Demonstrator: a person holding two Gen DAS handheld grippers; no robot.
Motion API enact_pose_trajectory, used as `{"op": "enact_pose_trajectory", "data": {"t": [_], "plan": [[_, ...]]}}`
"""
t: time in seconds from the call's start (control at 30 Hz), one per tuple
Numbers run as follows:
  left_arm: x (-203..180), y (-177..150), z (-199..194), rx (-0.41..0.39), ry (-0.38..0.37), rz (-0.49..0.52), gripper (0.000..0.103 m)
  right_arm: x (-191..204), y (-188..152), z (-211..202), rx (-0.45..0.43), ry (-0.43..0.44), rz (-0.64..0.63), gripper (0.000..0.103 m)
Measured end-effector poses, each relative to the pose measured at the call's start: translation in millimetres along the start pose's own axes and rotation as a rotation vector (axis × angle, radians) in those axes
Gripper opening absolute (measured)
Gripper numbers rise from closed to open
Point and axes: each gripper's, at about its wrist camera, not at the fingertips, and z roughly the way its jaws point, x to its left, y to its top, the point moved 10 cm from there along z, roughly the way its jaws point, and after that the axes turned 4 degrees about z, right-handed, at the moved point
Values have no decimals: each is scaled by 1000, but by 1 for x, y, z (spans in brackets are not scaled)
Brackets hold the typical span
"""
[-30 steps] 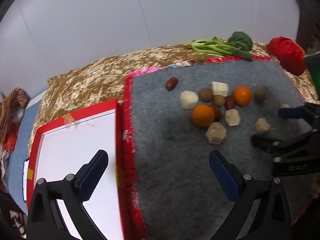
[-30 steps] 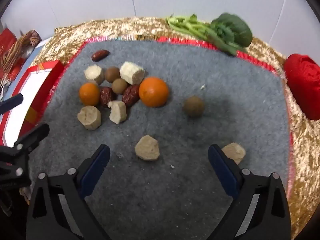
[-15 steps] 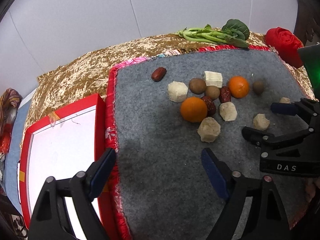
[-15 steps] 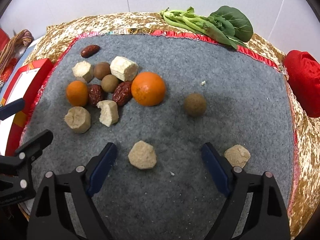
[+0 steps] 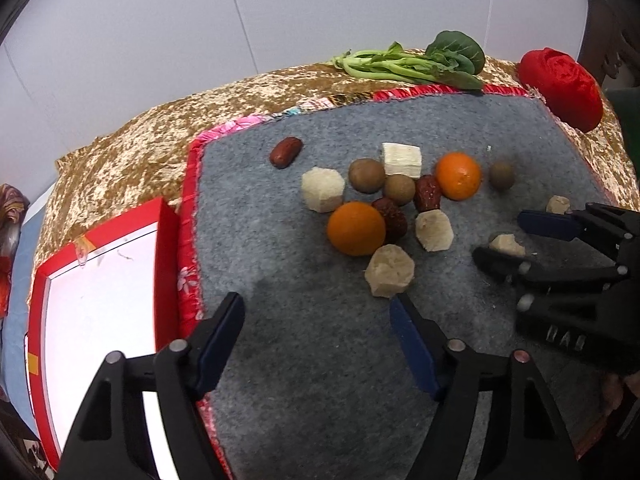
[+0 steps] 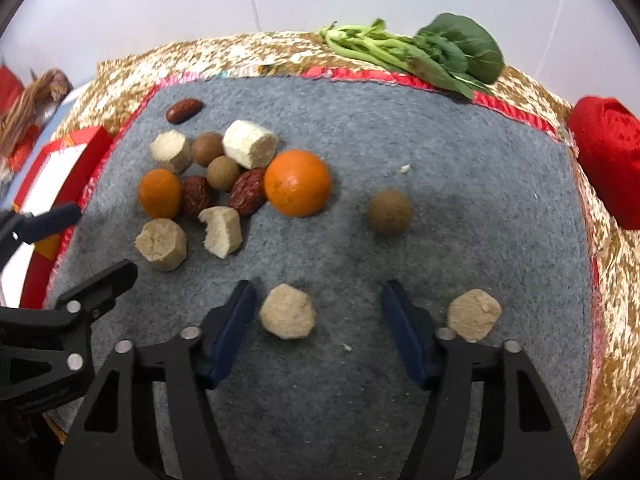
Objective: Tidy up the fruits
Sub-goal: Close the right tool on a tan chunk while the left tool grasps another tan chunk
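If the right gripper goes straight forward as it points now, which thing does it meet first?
Most likely the beige chunk lying on the grey mat, just ahead between the open fingers of the right gripper. Its depth is uncertain.

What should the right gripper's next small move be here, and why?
Probably a short advance and descent so the open right gripper brackets the pale chunk lying loose on the grey mat. The chunk sits just beyond the fingertips, nearer the left one, touching no other piece, so easing slightly left first should centre it. The left gripper is open and holds nothing.
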Motion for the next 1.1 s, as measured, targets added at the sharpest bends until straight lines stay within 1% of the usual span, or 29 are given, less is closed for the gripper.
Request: {"op": "enact_pose_trajectory", "data": {"t": [0.03, 0.1, 0.17, 0.23, 0.3, 0.33, 0.37, 0.47, 0.53, 0.63, 0.7, 0.73, 0.77, 0.8, 0.87, 0.97, 1.03, 1.1], "plan": [[-2, 0, 2, 4, -5, 1, 71, -3, 1, -1, 0, 24, 18, 51], [-5, 0, 6, 15, -10, 1, 70, -10, 1, -4, 5, 68, 59, 47], [-10, -1, 11, 32, -23, -1, 66, -13, 1, -7, 9, 104, 88, 45], [-14, 2, 15, 44, -38, -9, 66, -14, 0, -10, 4, 118, 88, 41], [-18, 6, 16, 37, -54, -15, 66, -13, -1, -11, 4, 138, 86, 39], [-23, 10, 16, 31, -79, -20, 66, -13, -2, -12, 6, 140, 79, 39], [-25, 12, 18, 35, -86, -23, 66, -12, -4, -11, 14, 144, 69, 39], [-31, 10, 20, 51, -92, -1, 66, -8, -8, -9, 23, 151, 43, 40], [-35, 8, 18, 47, -96, 14, 66, -7, -8, -9, 26, 151, 35, 41], [-34, 8, 20, 48, -114, 3, 65, -5, -9, -6, 36, 132, 9, 44], [-33, 10, 20, 43, -125, -7, 63, -2, -7, -3, 38, 111, -15, 45], [-33, 11, 19, 41, -131, -6, 59, -1, -8, -3, 38, 103, -21, 45], [-35, 12, 18, 40, -145, -5, 56, -1, -8, -3, 37, 97, -28, 45], [-37, 13, 17, 40, -161, -7, 55, 0, -8, -3, 36, 94, -32, 45], [-39, 13, 16, 35, -184, -9, 52, -1, -9, -3, 32, 92, -28, 43], [-40, 15, 20, 38, -187, -13, 48, -2, -9, -5, 24, 97, -18, 39], [-40, 17, 21, 32, -189, -23, 47, -3, -7, -9, 15, 120, -2, 30], [-39, 20, 23, 34, -196, -44, 47, -6, -6, -14, 8, 154, 35, 29]]}}
